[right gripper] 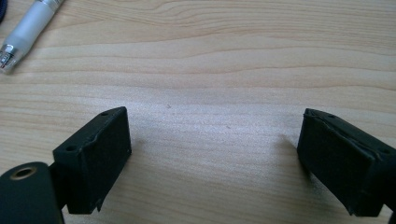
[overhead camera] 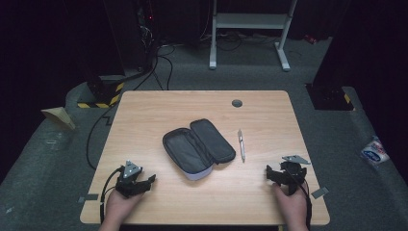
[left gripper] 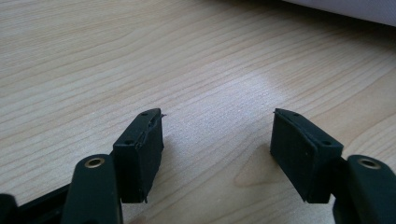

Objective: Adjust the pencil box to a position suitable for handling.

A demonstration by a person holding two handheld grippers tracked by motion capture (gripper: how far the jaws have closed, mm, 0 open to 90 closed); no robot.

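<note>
A black pencil case [overhead camera: 198, 146] lies unzipped and spread open at the middle of the wooden table [overhead camera: 144, 113]; its pale edge [left gripper: 345, 9] shows at the top right of the left gripper view. To its right lies a white pen [overhead camera: 241, 144], whose tip [right gripper: 25, 32] shows at the top left of the right gripper view. My left gripper [overhead camera: 150, 180] rests on the table near the front left, jaws open with only bare wood between them [left gripper: 217, 135]. My right gripper [overhead camera: 270, 174] rests near the front right, below the pen, jaws wide open and empty [right gripper: 215, 140].
A round grommet hole [overhead camera: 236, 103] sits near the table's far edge. Beyond the table stand a white desk frame [overhead camera: 250, 29], cables and dark equipment on grey carpet. A plastic packet [overhead camera: 375, 150] lies on the floor at the right.
</note>
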